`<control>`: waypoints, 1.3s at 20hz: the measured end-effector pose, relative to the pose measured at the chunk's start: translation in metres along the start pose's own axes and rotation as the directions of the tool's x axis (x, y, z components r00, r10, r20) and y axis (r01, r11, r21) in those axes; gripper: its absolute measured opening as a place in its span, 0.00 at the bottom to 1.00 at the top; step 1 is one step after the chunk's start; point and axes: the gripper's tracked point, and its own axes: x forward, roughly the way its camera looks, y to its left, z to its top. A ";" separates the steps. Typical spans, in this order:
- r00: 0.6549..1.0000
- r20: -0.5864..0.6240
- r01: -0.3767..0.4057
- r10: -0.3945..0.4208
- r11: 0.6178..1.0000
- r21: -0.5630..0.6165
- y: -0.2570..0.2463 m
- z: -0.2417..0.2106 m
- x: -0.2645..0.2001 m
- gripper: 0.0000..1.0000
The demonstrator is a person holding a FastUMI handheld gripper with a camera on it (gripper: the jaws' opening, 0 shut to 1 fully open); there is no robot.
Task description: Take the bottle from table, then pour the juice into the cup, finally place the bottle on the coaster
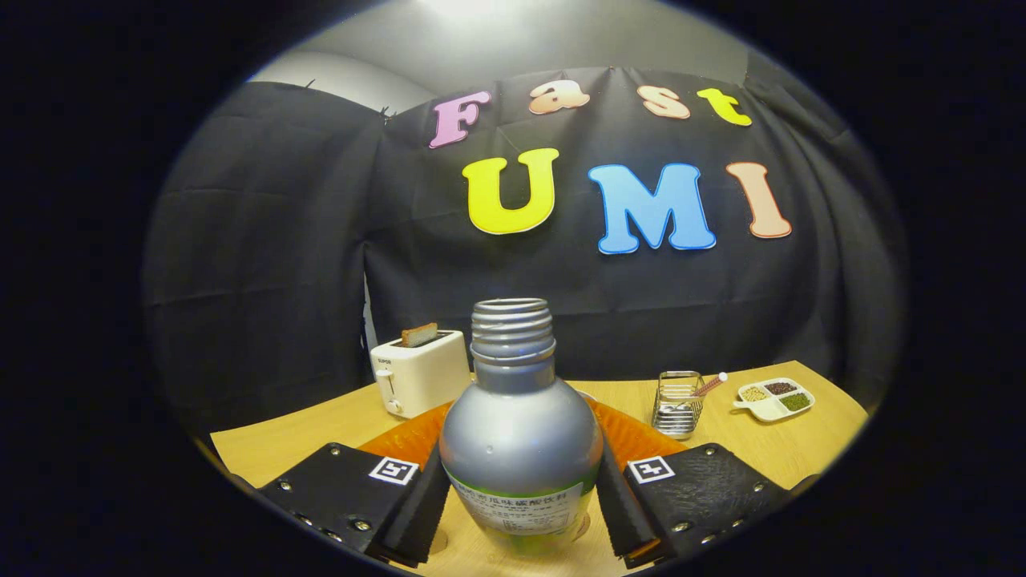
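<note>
The bottle (521, 449) is the closest thing. It stands straight up, with its long side running up and down and its open mouth pointing at the ceiling. The cap is off, so the screw rings on the neck show. The bottle is silver, round and fat at the shoulders, with a pale label and a bit of green low down.

The tool (521, 503) holds the bottle. One finger (417, 501) presses on the left side of the bottle and the other finger presses on the right side. The two fingers reach forward, level with each other, and the bottle sits right between them. Each finger has one small square black-and-white mark on top, so there are two marks.

The base of the bottle is hidden low down, so I cannot tell if it rests on the table (288, 437) or is lifted a little.

Just behind the bottle lies one orange mat (401, 441), peeking out on both sides of it. Behind the bottle and to its left stands one white toaster (421, 373) with one slice of toast sticking up. Behind the bottle and to its right stands one wire holder (678, 402) with a pink stick in it. Further right of the bottle is one white dish (773, 399) with three little heaps of food in it.
</note>
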 end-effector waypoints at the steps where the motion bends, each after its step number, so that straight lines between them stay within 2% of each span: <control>1: 1.000 0.000 0.001 -0.001 1.000 0.002 -0.001 -0.002 0.003 0.80; 6: 1.000 -0.015 0.019 -0.019 1.000 0.011 -0.008 -0.020 0.020 0.80; 10: 0.996 -0.059 0.060 -0.061 0.998 -0.010 -0.022 -0.054 0.040 0.80; 16: 0.994 -0.078 0.075 -0.075 0.997 -0.007 -0.019 -0.079 0.059 0.80; 22: 0.995 -0.062 0.079 -0.080 0.997 -0.024 -0.015 -0.085 0.061 0.80; 26: 0.997 -0.040 0.072 -0.072 0.997 0.009 -0.016 -0.085 0.057 0.82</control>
